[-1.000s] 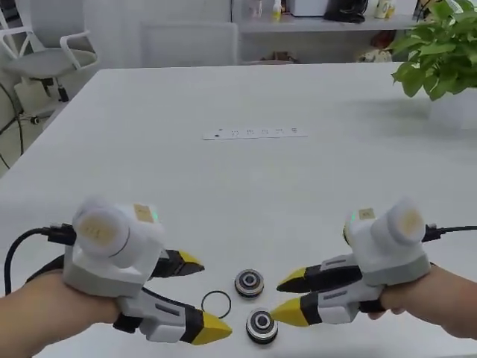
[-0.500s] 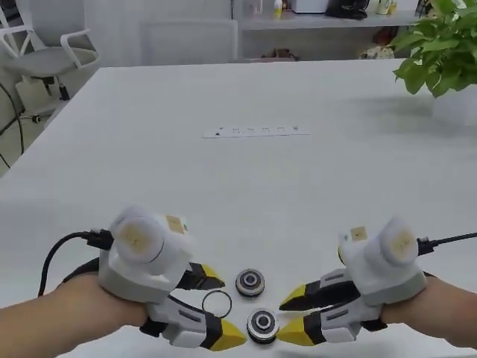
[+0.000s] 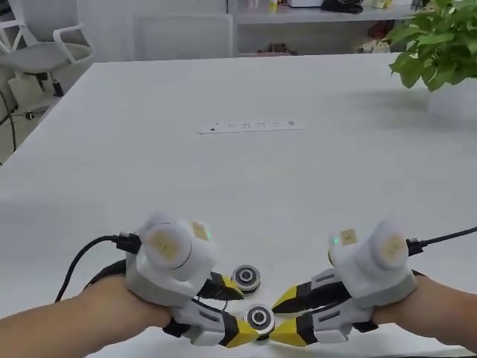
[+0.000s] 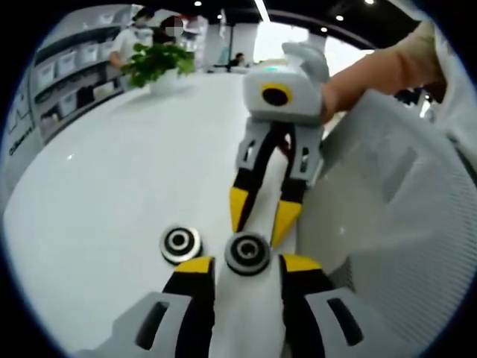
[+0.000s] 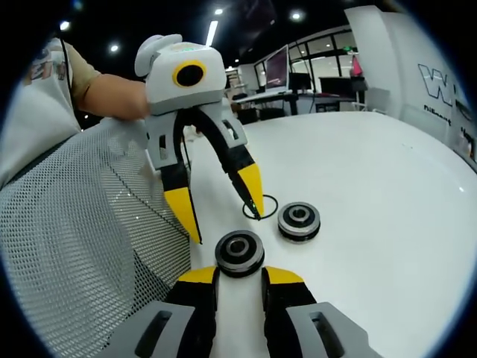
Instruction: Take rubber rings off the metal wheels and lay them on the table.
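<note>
Two metal wheels lie near the table's front edge. The nearer wheel (image 3: 258,318) (image 4: 247,253) (image 5: 239,252), dark at its rim, sits between the two grippers' yellow tips. My left gripper (image 3: 232,310) (image 4: 246,263) (image 5: 226,224) is open, with this wheel right at its tips. Facing it, my right gripper (image 3: 276,319) (image 5: 240,274) (image 4: 261,216) is also open, its tips on either side of the same wheel. The second wheel (image 3: 246,277) (image 4: 180,244) (image 5: 299,221) rests just beyond. A loose black rubber ring (image 5: 261,206) lies flat under the left gripper's far finger.
A white power strip (image 3: 251,126) lies mid-table. A potted green plant (image 3: 434,46) stands at the far right corner. An office chair (image 3: 46,48) and shelves are beyond the table's far edge. Wide bare tabletop (image 3: 246,194) stretches ahead of the grippers.
Both grippers have closed in on the nearer wheel from either side. The left one moved right and now covers the loose ring in the head view. Wheels and ring have not moved.
</note>
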The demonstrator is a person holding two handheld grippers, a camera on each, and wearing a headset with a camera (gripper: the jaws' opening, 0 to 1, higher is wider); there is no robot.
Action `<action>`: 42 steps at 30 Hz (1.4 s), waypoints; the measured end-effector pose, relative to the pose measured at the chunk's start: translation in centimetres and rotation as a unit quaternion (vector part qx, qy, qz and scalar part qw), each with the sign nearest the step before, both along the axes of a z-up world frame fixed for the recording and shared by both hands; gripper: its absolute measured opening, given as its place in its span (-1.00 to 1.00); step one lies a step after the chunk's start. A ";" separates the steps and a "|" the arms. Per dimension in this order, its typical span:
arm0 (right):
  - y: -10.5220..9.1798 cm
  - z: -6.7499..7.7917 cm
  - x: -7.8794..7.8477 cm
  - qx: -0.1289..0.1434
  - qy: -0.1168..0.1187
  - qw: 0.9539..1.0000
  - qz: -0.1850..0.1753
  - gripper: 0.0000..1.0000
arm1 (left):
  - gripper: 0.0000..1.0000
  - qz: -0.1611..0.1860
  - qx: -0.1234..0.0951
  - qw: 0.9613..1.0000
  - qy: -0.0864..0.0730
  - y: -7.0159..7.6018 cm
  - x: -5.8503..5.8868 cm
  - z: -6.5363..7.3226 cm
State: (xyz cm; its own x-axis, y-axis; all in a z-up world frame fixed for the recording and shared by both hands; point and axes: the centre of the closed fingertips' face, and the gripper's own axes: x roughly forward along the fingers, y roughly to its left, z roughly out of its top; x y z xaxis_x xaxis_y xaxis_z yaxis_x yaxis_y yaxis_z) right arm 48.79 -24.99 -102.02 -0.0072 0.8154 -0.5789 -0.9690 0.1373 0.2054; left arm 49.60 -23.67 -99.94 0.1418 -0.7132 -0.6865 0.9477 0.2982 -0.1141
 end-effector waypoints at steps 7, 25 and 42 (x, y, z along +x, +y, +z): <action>0.0 -0.1 0.1 0.003 -0.004 1.000 -0.002 -0.65 | -0.48 -0.001 0.004 1.000 -0.008 -0.5 0.1 -0.5; 0.0 -0.1 0.2 0.005 -0.012 1.000 -0.005 -0.69 | -0.72 -0.023 0.022 0.997 -0.071 -1.0 -0.2 -0.4; -0.7 -0.4 0.5 -0.004 0.023 0.999 -0.042 -1.00 | -0.74 -0.021 0.025 0.996 -0.080 -1.1 0.2 -0.4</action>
